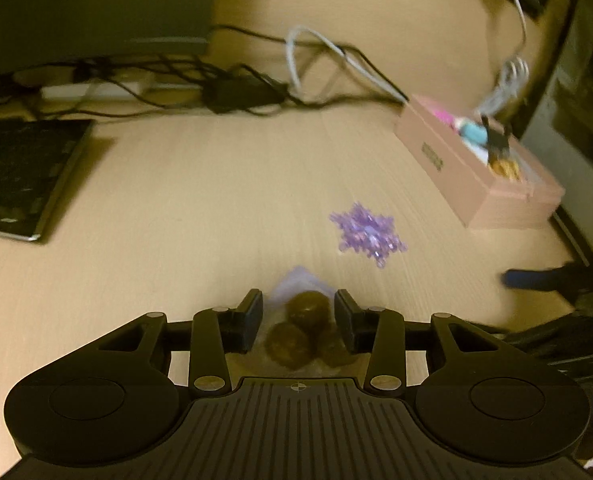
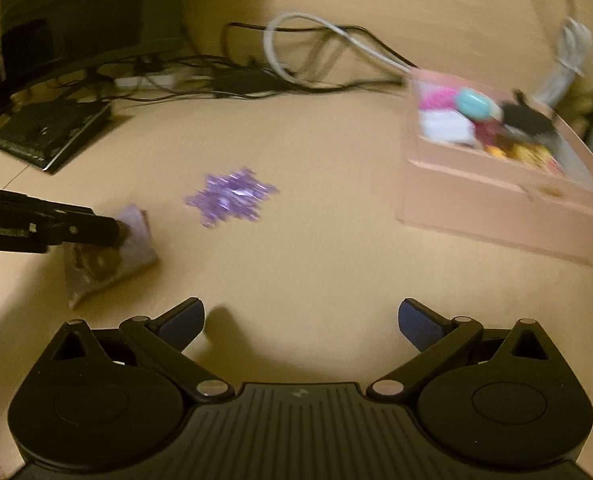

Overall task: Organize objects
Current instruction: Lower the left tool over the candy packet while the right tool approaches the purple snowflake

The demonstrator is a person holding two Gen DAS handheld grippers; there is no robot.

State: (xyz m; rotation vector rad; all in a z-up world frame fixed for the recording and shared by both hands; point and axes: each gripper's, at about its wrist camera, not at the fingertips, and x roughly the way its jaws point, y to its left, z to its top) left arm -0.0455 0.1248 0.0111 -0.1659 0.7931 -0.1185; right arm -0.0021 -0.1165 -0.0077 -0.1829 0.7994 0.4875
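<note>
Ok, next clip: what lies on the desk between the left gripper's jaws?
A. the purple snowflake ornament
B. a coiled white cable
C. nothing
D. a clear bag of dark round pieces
D: the left wrist view shows the clear bag of dark round pieces between the left gripper's jaws, while the purple snowflake ornament lies farther ahead.

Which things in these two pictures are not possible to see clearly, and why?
- Items in the pink box: right wrist view, motion blur; only colours show.
- Label on the box's side: left wrist view, blurred, unreadable.
- Bag of brown balls: whether the left gripper jaws press it, unclear.
- Dark book: left wrist view, cut off by the left edge.
</note>
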